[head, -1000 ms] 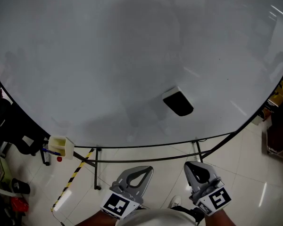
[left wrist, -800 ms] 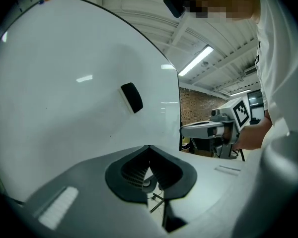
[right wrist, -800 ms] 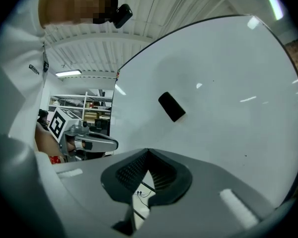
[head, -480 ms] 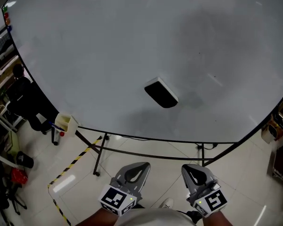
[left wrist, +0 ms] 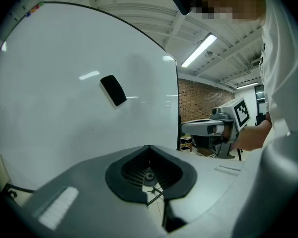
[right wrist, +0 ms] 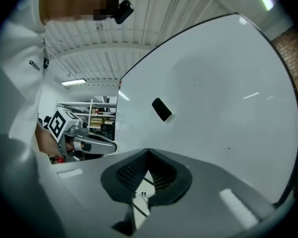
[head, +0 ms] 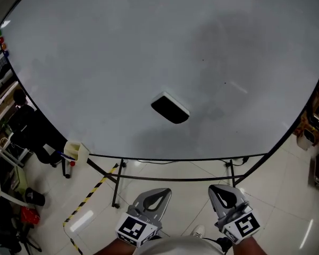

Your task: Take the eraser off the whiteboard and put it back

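Head view, counted out: one whiteboard (head: 122,62), one eraser (head: 170,109), and two grippers, each carrying one marker cube. The eraser is a dark block with a pale back. It sits tilted on the lower middle of the board, apart from every edge and well apart from both grippers.

The left gripper (head: 162,191) and the right gripper (head: 219,186) sit side by side at the bottom of the frame, below the board's lower edge, pointing toward it. In the left gripper view the left gripper (left wrist: 149,148) has its jaws pressed together at the tips with nothing between them. The eraser (left wrist: 113,89) shows up and to the left on the whiteboard (left wrist: 64,133). The right gripper view shows the same for the right gripper (right wrist: 148,150): jaws together and empty, with the eraser (right wrist: 162,109) above them on the whiteboard (right wrist: 228,83).

One pale box (head: 75,151) hangs at the board's lower left corner. A short column of small coloured dots (head: 1,39) sits at its upper left edge (too small to count surely).

The board's surface is white and glossy, with faint grey smudges and a few tiny dark specks. It stands on one black stand (head: 175,178) with a crossbar beneath. The floor (head: 282,195) is pale, shiny tile, crossed by one strip of yellow-and-black tape (head: 90,195). The room has a ribbed ceiling with a strip light (left wrist: 198,48), a brick wall (left wrist: 203,100) beyond the board's right edge, and shelves (right wrist: 89,118) past its left edge.
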{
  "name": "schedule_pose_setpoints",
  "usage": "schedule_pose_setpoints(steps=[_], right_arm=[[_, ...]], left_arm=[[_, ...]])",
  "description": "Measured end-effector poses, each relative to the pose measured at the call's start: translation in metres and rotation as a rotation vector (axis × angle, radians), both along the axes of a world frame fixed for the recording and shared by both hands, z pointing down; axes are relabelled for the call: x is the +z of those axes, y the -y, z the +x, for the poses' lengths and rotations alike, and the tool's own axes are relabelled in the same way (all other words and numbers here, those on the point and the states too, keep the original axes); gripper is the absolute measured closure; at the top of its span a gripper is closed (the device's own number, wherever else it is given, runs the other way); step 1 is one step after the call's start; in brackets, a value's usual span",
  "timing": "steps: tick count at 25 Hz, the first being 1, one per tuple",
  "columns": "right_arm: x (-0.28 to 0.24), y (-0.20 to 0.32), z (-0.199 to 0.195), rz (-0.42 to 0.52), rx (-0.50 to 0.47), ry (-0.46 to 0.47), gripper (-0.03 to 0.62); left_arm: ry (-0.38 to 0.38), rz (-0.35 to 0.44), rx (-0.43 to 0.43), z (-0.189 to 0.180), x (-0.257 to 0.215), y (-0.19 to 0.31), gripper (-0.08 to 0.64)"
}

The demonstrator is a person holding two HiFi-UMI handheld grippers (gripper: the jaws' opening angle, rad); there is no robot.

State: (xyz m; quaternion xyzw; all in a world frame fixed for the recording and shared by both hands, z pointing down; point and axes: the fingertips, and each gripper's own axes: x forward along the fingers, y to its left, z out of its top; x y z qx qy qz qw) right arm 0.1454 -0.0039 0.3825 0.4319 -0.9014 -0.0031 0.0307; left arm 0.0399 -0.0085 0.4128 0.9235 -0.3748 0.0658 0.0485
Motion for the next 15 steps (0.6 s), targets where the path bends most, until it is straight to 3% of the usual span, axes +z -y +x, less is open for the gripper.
schedule_pose_setpoints(steps=[6,15], right_arm=[[0.007,0.002,-0.018,-0.013,0.08,-0.026,0.591],[0.009,-0.001,-0.032,-0.031,0.122,-0.066,0.591]], left_arm=[[-0.018,0.003,0.042,-0.027,-0.003,0.008,0.543],[-0.058,0.003,0.091,-0.035,-0.011,0.012,0.543]])
